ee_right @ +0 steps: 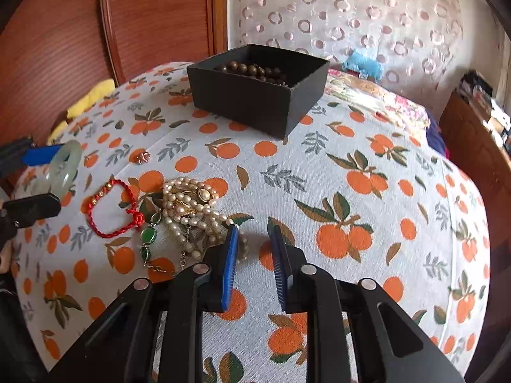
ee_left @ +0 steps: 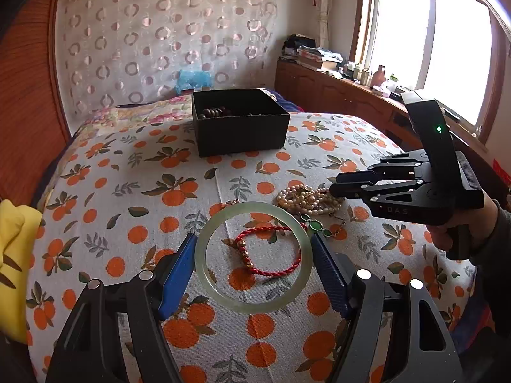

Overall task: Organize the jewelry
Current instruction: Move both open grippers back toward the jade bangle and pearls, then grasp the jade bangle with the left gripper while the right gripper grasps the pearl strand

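A pale green jade bangle hangs above the orange-print bedspread with my left gripper shut on it, a blue pad pressing each side. It also shows at the left edge of the right wrist view as the bangle. Under it lies a red cord bracelet. To its right lie a heap of pearl necklace and a green-stone chain bracelet. My right gripper hovers just right of the pearls, open by a narrow gap with nothing in it.
A black open box holding brown beads stands farther back on the bed. A small copper-coloured piece lies alone. Yellow cloth sits at the left edge, a wooden headboard behind, a wooden cabinet at right.
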`<action>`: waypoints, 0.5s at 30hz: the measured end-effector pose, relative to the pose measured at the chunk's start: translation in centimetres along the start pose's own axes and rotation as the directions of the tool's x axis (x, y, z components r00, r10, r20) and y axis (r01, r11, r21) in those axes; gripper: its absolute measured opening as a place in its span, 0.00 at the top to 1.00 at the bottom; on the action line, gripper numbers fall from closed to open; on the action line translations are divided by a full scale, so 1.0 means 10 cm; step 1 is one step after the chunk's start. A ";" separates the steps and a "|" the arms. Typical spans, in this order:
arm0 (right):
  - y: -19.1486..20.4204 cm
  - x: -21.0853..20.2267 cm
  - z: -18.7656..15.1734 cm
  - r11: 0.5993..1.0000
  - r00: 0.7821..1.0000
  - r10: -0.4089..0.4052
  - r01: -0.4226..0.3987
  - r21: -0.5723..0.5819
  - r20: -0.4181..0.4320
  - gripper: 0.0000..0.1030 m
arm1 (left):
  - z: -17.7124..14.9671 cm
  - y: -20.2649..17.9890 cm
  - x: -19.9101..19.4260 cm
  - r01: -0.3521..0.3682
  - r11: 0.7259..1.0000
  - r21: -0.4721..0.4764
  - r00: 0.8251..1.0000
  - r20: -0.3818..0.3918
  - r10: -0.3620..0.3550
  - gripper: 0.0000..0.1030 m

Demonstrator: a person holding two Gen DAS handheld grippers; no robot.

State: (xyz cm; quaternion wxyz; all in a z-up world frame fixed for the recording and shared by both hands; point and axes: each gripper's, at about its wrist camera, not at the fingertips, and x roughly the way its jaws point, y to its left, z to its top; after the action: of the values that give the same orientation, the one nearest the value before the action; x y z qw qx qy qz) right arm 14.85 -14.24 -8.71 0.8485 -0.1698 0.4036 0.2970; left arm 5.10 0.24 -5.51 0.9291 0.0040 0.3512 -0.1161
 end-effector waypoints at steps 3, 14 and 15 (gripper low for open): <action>0.02 0.02 0.02 0.999 1.000 -0.016 0.016 -0.028 0.003 0.95 | 0.00 0.00 0.00 -0.002 1.000 0.000 1.000 0.001 0.002 0.33; 0.02 -0.37 0.21 0.999 0.992 -0.035 0.038 -0.023 0.121 0.96 | 0.01 0.07 -0.02 -0.013 1.000 -0.014 1.000 0.013 0.013 0.33; 0.02 -0.43 0.25 0.999 0.990 -0.036 0.040 -0.024 0.135 0.96 | 0.02 0.08 -0.02 -0.014 1.000 -0.014 1.000 0.016 0.014 0.33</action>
State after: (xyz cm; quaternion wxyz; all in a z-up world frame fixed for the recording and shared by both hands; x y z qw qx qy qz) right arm 14.05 -14.33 -3.79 0.8770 -0.1683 0.3381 0.2970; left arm 5.20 1.04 -5.28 0.9326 -0.0010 0.3446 -0.1073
